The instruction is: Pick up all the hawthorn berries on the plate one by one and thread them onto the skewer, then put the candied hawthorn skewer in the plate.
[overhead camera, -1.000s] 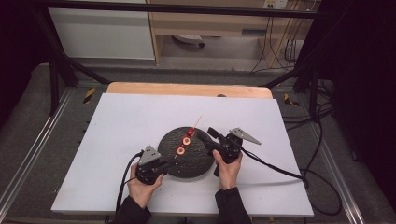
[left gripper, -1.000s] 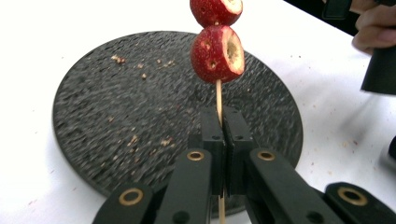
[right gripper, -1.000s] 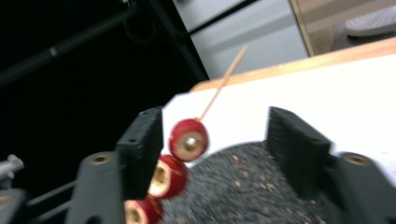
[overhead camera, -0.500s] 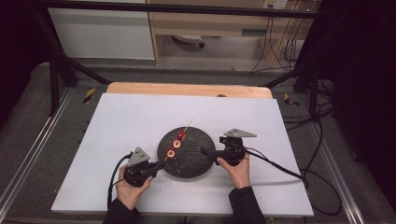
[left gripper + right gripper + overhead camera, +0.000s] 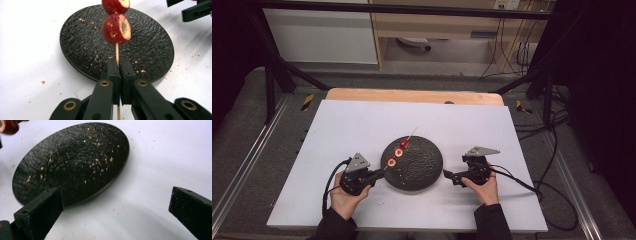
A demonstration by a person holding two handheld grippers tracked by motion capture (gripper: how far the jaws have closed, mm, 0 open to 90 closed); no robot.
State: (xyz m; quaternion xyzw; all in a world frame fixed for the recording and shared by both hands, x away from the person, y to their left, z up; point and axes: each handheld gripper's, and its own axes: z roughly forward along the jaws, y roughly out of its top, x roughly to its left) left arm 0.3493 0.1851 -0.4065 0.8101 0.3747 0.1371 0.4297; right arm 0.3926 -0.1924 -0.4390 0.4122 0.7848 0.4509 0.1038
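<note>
A thin wooden skewer [image 5: 117, 52] carries red, hollow-cored fruit pieces [image 5: 116, 28]. My left gripper [image 5: 119, 67] is shut on its bare lower end. In the high view the skewer [image 5: 411, 134] slants up over the left part of a round black plate [image 5: 419, 165], and the left gripper [image 5: 379, 173] is at the plate's left rim. My right gripper [image 5: 447, 175] is at the plate's right rim. Its jaws have just been opening and stand wide apart [image 5: 115, 195], with only white table between them. The plate [image 5: 70, 162] bears pale crumbs.
The plate sits mid-front on a white tabletop [image 5: 337, 125] with a wooden strip [image 5: 412, 95] along its far edge. Crumbs are scattered around the plate. Cables [image 5: 532, 187] trail off to the right. Metal frame rails [image 5: 242, 165] run along both sides.
The right gripper has drawn away from the skewer to the plate's right rim and opened its jaws. The left hand has shifted slightly left with the skewer still held.
</note>
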